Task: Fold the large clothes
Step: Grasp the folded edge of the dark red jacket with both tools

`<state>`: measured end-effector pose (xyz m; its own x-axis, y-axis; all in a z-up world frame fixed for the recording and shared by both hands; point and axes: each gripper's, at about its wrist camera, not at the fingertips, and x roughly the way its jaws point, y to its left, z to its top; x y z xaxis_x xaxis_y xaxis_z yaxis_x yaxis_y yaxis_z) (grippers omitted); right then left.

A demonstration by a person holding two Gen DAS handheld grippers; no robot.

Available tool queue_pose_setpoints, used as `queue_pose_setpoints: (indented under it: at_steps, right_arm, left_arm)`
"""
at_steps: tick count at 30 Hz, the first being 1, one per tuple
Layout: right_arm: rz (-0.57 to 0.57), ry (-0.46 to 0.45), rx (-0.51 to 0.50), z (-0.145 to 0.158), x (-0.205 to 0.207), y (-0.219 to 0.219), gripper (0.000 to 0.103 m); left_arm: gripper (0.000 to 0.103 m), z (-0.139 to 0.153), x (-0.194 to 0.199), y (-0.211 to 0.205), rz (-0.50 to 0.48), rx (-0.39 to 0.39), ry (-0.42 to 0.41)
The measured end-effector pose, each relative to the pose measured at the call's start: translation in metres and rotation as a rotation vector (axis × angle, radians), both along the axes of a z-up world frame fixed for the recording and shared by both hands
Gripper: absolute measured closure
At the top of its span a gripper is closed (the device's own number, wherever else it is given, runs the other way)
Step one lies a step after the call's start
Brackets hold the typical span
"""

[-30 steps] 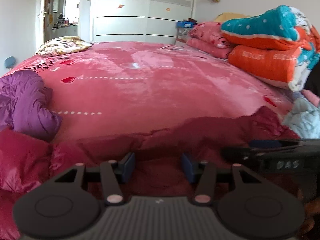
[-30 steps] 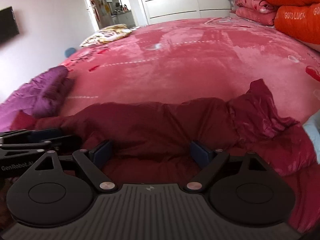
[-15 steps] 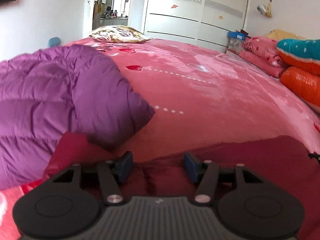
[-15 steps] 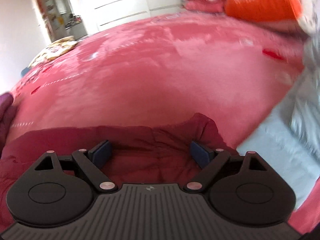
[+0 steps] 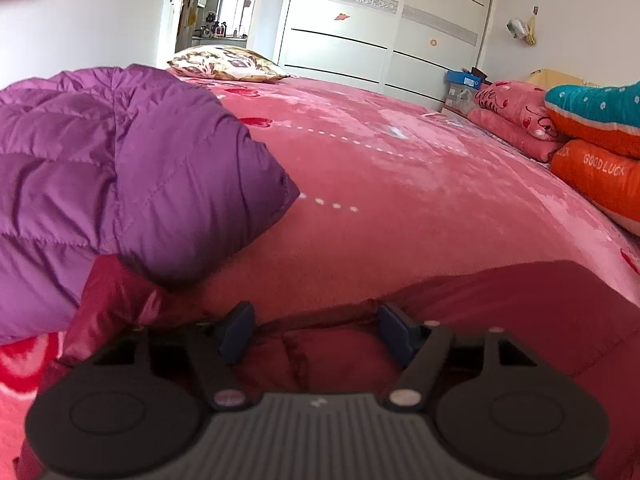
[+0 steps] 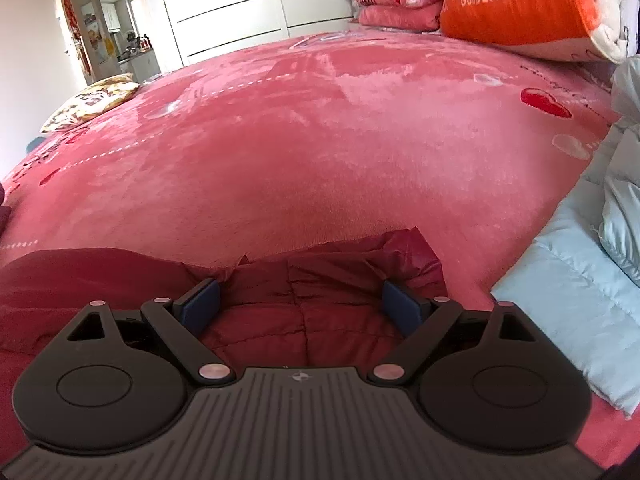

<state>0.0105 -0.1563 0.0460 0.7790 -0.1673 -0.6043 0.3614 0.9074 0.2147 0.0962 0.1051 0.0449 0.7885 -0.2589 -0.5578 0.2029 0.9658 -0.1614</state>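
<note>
Two grippers poised over a dark red jacket at the near edge of a bed.

The left gripper (image 5: 316,330) and right gripper (image 6: 301,300) both hang with jaws spread wide, gripping nothing, over the far hem of the red jacket (image 6: 304,320), which lies crumpled along the near edge of the pink bed (image 6: 320,140). Set toward opposite ends of the hem, they appear placed to pinch it at two points so the bulky garment can be spread or folded evenly. A purple jacket (image 5: 120,184) overlaps the red one near the left edge; a pale blue one (image 6: 580,300) lies at the right edge, apart.
</note>
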Motion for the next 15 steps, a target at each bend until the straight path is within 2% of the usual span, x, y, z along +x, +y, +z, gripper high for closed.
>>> queue_pose_setpoints:
  at_steps: [9,15]
  right_arm:
    - [-0.007,-0.012,-0.036,-0.002,-0.005,0.002,0.0]
    - [-0.01,-0.026,-0.034,0.0,-0.009,-0.001,0.0]
  left_arm:
    - [0.025,-0.004,0.007,-0.002,-0.015,-0.009,0.008]
    - [0.024,-0.005,0.008,-0.006,-0.018,0.017,0.01]
